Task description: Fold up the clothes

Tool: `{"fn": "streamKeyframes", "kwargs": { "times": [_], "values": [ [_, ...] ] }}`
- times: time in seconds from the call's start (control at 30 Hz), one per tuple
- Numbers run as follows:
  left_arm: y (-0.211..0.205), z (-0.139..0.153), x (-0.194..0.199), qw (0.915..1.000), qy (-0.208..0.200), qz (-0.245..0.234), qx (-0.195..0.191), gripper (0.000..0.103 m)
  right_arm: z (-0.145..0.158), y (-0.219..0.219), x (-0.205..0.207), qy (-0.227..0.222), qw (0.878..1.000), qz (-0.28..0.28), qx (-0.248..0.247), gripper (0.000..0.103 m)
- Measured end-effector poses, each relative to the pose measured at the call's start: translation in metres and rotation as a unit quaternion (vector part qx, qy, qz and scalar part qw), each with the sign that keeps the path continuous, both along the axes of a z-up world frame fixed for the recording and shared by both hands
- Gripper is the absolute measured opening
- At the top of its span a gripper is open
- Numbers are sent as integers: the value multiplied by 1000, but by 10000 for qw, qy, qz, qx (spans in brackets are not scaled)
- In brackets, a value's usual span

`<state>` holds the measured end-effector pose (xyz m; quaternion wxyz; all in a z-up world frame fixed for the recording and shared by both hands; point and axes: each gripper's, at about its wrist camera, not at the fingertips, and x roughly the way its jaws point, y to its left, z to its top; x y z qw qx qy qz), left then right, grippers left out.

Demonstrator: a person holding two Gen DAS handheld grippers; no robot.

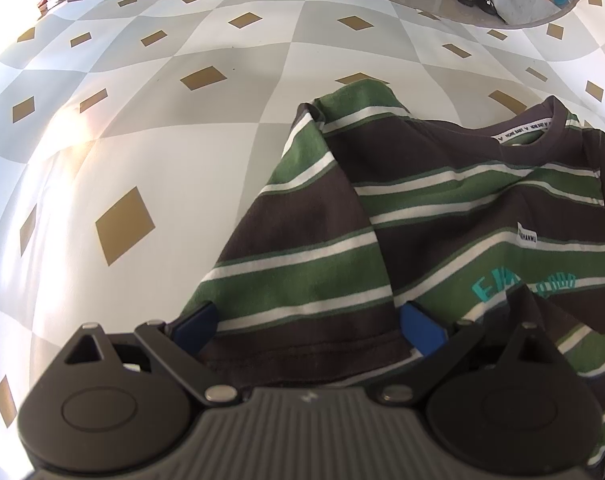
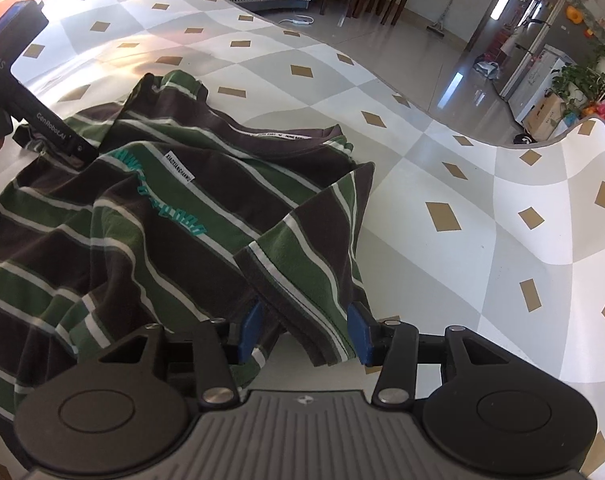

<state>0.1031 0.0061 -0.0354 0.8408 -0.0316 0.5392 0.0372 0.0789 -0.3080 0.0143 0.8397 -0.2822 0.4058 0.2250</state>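
- On the table (image 1: 150,128), in the left wrist view, a shirt (image 1: 462,208) is seen lying face up, collar away, one sleeve turned in over the chest. The left tool (image 1: 308,320) is set wide about the sleeve's hem; cloth lies between the fingers, unpinched.
- From the right wrist view, the shirt (image 2: 162,208) is shown rumpled, its other sleeve lying loose at the edge. The right tool (image 2: 304,332) is half open, that sleeve's cuff between the fingers but not clamped.
- A flat, squared fold is not yet shown; the body is left unfolded.
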Motion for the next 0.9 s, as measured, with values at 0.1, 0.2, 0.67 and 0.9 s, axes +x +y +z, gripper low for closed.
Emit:
{"fn": "streamKeyframes", "kwargs": {
  "times": [0.1,0.2,0.67,0.9],
  "values": [
    [0,0,0,10000,-4,13,16,98,-13,1,6,-63,9998,-69,-189,45],
    [1,0,1,10000,-7,36,15,98,-23,1,13,-125,9991,-227,-332,45],
    [6,-2,6,9998,-49,75,174,99,20,-46,63,-781,9540,-2546,1378,8],
    [17,-2,11,9993,-47,277,262,99,36,-72,74,-1357,9059,-3763,1389,9]
  ]
}}
